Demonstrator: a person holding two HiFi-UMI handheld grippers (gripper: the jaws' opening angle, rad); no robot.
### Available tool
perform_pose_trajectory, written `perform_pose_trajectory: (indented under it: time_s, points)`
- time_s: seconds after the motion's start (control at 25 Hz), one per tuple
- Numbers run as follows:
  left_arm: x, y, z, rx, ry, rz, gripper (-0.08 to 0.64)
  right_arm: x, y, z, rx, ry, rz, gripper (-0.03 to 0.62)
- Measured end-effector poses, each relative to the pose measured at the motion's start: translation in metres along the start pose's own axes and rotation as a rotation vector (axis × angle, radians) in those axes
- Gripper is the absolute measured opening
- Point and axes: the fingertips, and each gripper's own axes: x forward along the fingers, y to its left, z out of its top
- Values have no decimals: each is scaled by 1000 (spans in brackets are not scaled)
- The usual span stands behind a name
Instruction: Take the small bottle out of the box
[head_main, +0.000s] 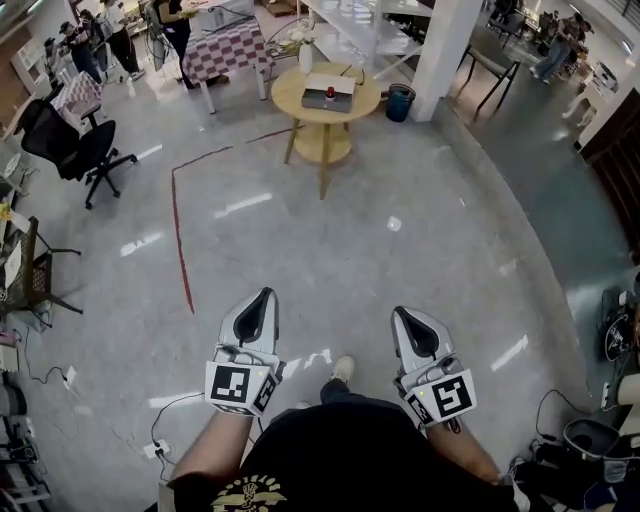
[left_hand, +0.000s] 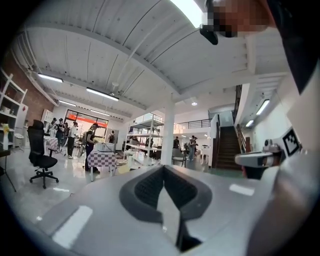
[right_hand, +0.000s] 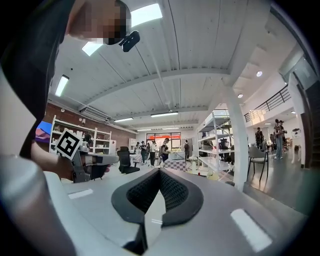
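Observation:
Far ahead in the head view, a round wooden table (head_main: 300, 100) carries a flat white box (head_main: 328, 88). A small red-topped bottle (head_main: 331, 95) stands in the box. Both grippers are held close to the person's body, well short of the table. My left gripper (head_main: 264, 294) and my right gripper (head_main: 399, 313) point forward side by side. In the left gripper view the left gripper's (left_hand: 164, 168) dark pads meet with nothing between them. The right gripper view shows the right gripper (right_hand: 160, 171) the same, shut and empty.
A grey polished floor lies between me and the table, crossed by a red tape line (head_main: 180, 235). A black office chair (head_main: 75, 148) stands at the left, a checkered table (head_main: 225, 48) behind, a white pillar (head_main: 445, 45) and a blue bin (head_main: 399, 101) at the right. Cables (head_main: 160, 440) lie at the lower left.

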Motion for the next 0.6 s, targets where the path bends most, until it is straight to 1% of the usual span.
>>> perform_pose_trajectory:
  time_s: [0.2, 0.36, 0.48, 0.6]
  points:
    - [45, -19, 11, 5, -7, -10, 0, 13, -43, 4, 21, -25, 8, 8]
    - [65, -24, 11, 9, -8, 28, 0, 20, -70, 1, 24, -20, 10, 8]
    - [74, -28, 6, 3, 1, 43, 0, 23, -82, -5, 39, -2, 13, 8]
    - [80, -32, 11, 16, -4, 42, 0, 25, -88, -5, 46, 1, 27, 8]
